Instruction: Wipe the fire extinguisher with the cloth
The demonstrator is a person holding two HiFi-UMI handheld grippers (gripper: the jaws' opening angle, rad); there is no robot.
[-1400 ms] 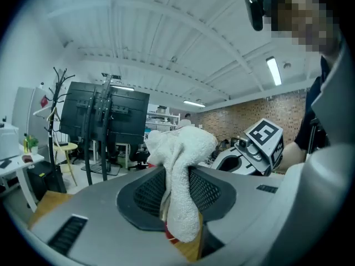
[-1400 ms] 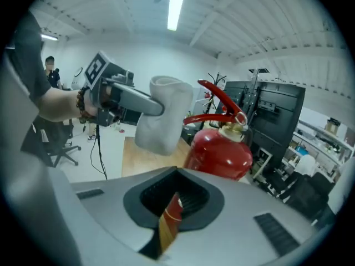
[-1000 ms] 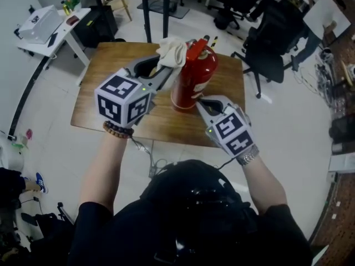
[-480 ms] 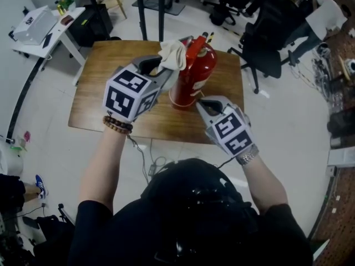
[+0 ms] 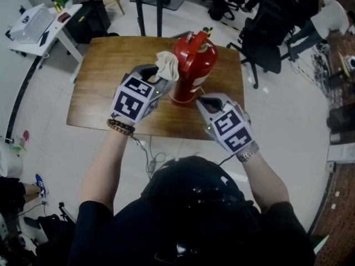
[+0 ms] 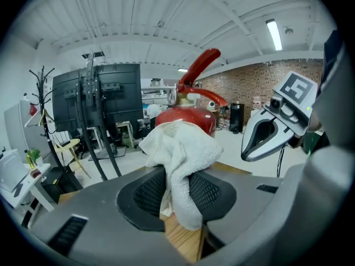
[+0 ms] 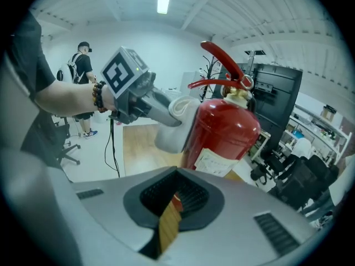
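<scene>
My left tool (image 5: 159, 77) is clamped on the cloth (image 5: 167, 65). Its jaws stand partway apart with a thick white fold pinched between them, and the loose end bunches out past the tips. My right tool (image 5: 203, 101) has its jaws closed to a sliver and holds nothing. It sits low, just beside the foot of the fire extinguisher (image 5: 194, 60); I cannot tell whether it touches. The extinguisher stands upright on the far half of the wooden table (image 5: 105, 60), and the cloth wad lies against the left side of its red body.

I judge the wiping itself is in hand, with the cylinder's side under the cloth. The next move calls for a tight pinch and a steady drag along the curved wall, not so hard that the cylinder tips. The empty right tool is well placed to brace the base.

The left gripper view shows the pinch and the red lever (image 6: 201, 65) above the cloth, but the cloth hides the contact. The right gripper view shows that contact from the side, and also the paper label (image 7: 217, 162) low on the body. Only the head view shows both tools, the whole table and the office chairs (image 5: 266, 49) beyond.
</scene>
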